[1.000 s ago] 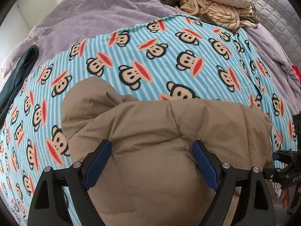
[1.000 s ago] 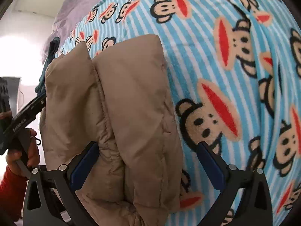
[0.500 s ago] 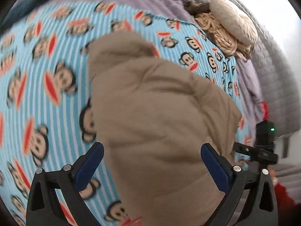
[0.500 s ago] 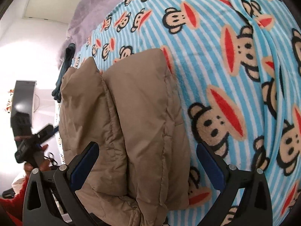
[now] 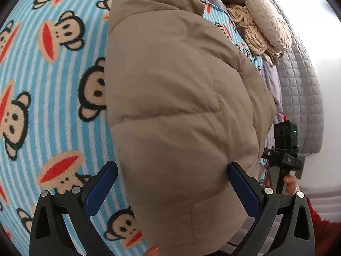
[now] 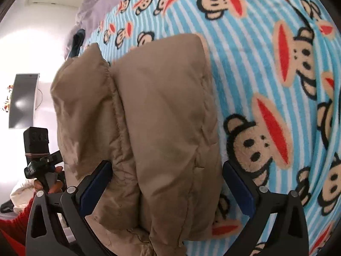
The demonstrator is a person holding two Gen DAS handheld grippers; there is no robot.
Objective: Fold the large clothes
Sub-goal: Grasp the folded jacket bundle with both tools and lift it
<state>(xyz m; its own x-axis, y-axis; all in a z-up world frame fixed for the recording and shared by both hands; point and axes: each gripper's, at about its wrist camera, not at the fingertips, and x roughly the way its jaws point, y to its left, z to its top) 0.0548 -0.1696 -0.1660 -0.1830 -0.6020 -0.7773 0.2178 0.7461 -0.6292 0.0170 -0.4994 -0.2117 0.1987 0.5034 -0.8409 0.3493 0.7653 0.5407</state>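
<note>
A tan puffer jacket (image 5: 181,85), folded into a thick bundle, lies on a blue striped monkey blanket (image 5: 53,85). My left gripper (image 5: 170,166) is open wide over the bundle's near end. Its right pad sits at the fabric and its left pad hangs over the blanket. In the right wrist view the jacket (image 6: 162,106) shows two padded folds side by side. My right gripper (image 6: 166,164) stands open astride them, gripping nothing. The other tool's black camera body (image 5: 285,147) shows past the jacket's right edge, held by a hand (image 5: 289,183).
A heap of cream knitwear (image 5: 262,27) lies at the far end of the bed, on a grey quilted cover (image 5: 298,81). A lilac blanket (image 6: 100,2) and a dark garment (image 6: 77,40) lie beyond the monkey blanket (image 6: 266,42). A dark screen (image 6: 23,100) hangs on the wall.
My left gripper has swung round and rolled toward the jacket's end, and its jaws have spread wider. The jacket lies as before, and the right gripper has barely shifted.
</note>
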